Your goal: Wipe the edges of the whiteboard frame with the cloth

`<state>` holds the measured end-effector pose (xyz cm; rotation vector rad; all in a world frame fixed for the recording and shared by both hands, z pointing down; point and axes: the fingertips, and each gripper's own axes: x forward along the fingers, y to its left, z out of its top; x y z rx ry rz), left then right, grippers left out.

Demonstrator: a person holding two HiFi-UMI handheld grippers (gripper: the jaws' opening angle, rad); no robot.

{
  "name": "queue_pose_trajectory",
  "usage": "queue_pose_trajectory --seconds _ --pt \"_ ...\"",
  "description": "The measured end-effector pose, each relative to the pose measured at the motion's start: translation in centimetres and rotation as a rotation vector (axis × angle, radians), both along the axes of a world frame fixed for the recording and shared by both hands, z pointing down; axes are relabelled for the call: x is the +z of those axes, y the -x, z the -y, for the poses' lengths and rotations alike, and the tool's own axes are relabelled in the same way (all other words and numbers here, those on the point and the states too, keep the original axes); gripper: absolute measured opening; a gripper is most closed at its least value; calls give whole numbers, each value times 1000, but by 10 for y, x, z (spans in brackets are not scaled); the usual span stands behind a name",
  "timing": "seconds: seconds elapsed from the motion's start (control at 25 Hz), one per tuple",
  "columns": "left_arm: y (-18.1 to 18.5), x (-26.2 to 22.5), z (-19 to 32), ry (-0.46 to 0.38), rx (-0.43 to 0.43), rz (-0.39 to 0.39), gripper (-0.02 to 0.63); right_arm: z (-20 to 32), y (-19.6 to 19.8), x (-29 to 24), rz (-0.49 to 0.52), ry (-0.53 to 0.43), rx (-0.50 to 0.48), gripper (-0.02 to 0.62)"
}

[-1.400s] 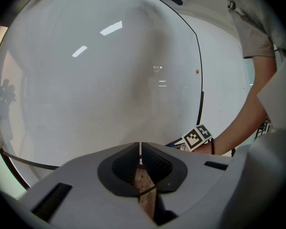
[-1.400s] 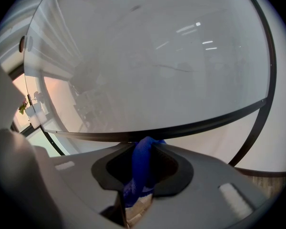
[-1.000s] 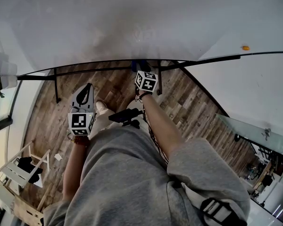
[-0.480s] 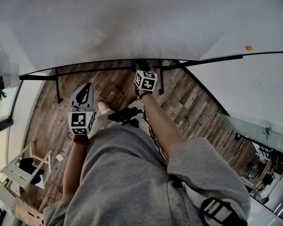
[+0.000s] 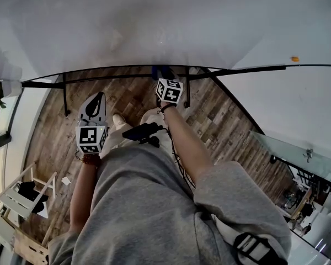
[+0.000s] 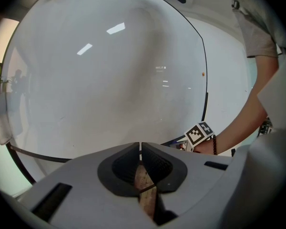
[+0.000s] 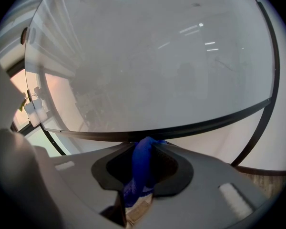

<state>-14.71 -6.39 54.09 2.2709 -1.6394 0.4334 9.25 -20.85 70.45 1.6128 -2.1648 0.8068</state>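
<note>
In the head view, the glossy white whiteboard point(image 5: 154, 21) fills the upper half. Its thin black frame point(image 5: 237, 70) runs along the bottom as a smooth curved line. The right tongs point(image 5: 165, 77) are grey plastic with a black-and-white square-marker cube. They sit at this lower frame edge, with a soft blue cloth point(image 5: 156, 72) at their tip against the bar. The left tongs point(image 5: 97, 98) hang lower, apart from the frame, over the brown wood-plank floor point(image 5: 220, 120).

In the left gripper view, the matte grey jaws with ribbed dark pads are pressed together with nothing between them. The board's shiny face reflects ceiling lights.

In the right gripper view, the jaws are clamped on the bunched blue cloth. It bulges upward from between the pads and touches the underside of the black frame.
</note>
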Motion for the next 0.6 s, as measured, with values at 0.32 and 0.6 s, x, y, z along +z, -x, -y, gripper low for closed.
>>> queue_pose_trajectory --seconds 0.32,0.6 --pt "13 2 1 13 -64 -46 21 -3 6 1 3 12 26 107" --pt "21 -4 -1 -17 -66 -44 21 -2 10 0 1 -7 25 107"
